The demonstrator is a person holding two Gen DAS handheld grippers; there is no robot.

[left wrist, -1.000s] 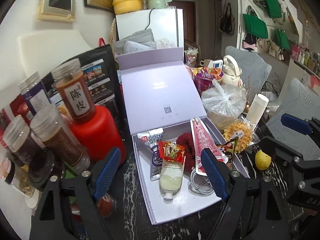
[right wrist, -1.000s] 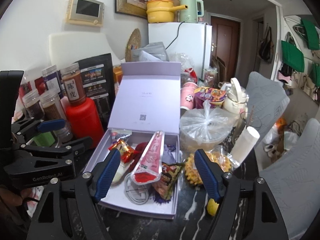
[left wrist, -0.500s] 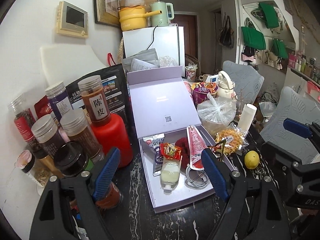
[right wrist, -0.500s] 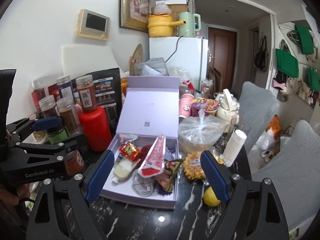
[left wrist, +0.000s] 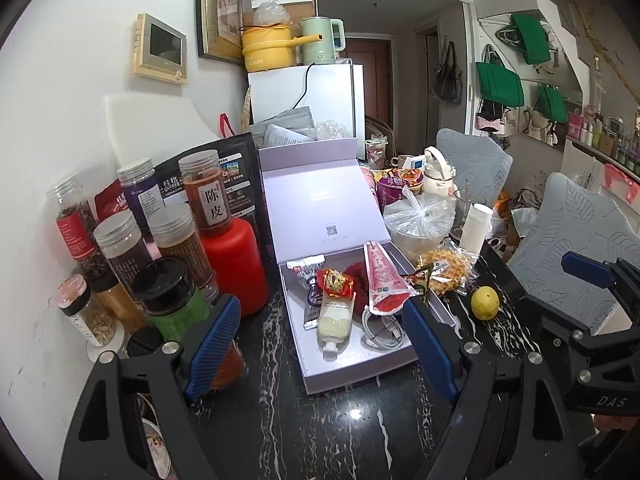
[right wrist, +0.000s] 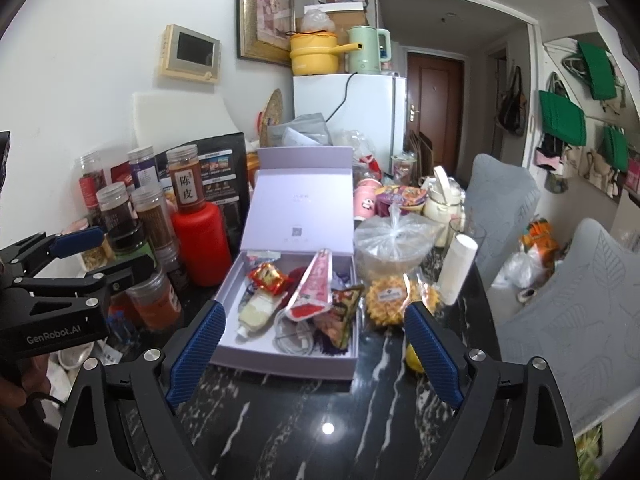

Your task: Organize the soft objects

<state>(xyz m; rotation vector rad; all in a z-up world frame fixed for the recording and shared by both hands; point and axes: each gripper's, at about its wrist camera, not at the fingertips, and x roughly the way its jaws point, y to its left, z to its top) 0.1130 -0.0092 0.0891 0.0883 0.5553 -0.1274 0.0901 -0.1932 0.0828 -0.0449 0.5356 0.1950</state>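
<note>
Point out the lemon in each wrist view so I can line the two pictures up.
Left wrist: the lemon lies in plain sight on the dark table, right of the lavender box.
Right wrist: lemon lower right of centre, mostly hidden behind the gripper's right finger.
Shared landmark: the waffle packet beside it.

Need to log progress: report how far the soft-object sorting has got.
Done: pouches, a tube and a cable lie in the open lavender box. In hand: nothing; left gripper and right gripper are open. Left: waffle packet and lemon sit on the table outside.

Home: fridge [right wrist: 347, 120], kettle [right wrist: 366, 50], hanging bags [right wrist: 562, 118].
</note>
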